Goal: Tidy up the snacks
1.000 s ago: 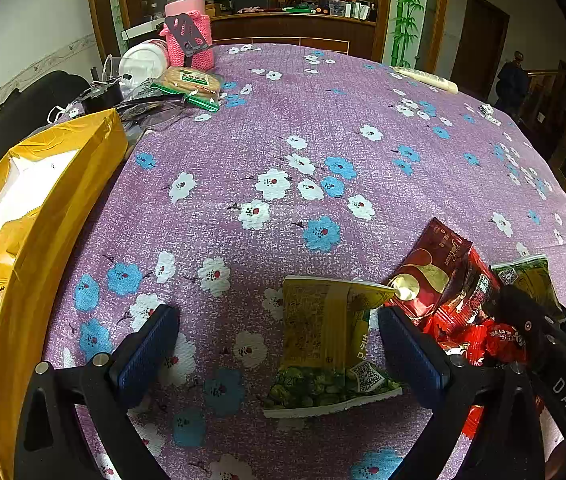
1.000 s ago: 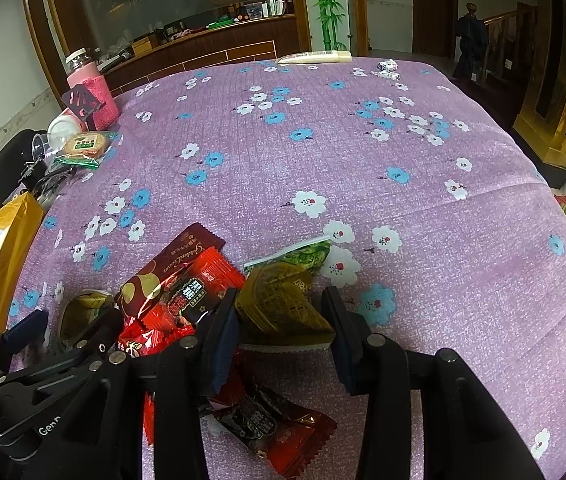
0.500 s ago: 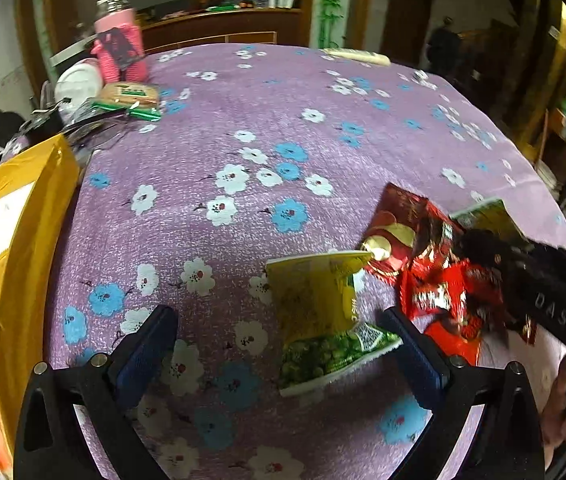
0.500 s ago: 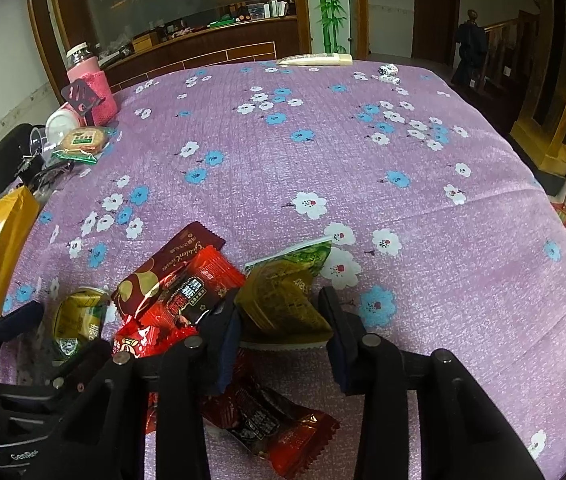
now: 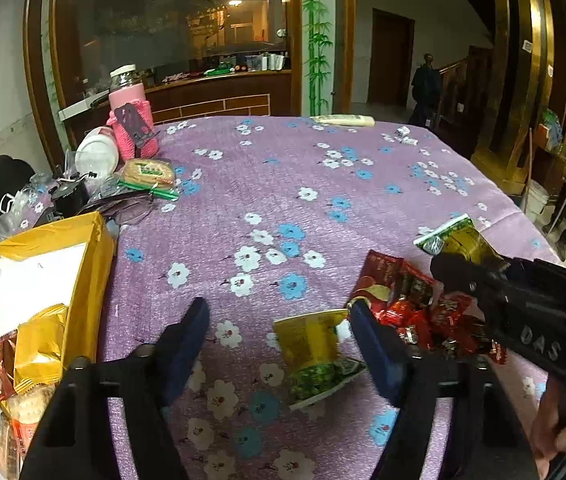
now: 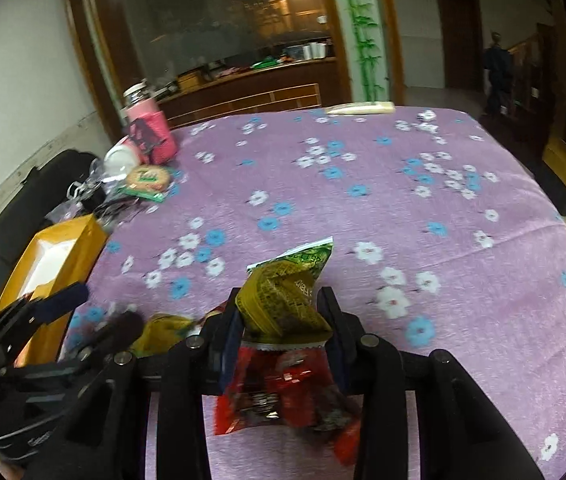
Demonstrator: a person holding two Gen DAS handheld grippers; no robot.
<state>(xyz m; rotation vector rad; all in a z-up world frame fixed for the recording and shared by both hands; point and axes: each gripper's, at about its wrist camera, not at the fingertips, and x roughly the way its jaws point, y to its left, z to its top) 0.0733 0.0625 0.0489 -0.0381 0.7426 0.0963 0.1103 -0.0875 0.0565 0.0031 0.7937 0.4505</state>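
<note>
My right tool (image 6: 283,320) pinches a snack packet (image 6: 283,300) off the surface (image 6: 423,220); left tool (image 5: 279,344) gapes wide. Carry it level to the yellow box (image 5: 91,272), gripping steadily.

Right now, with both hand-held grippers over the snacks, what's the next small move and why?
Probably carry the right hand-held gripper left toward the open yellow cardboard box. It is shut on a crinkled green-and-yellow snack packet, raised above the red wrappers, and the box already holds snacks. The left hand-held gripper is open.
</note>
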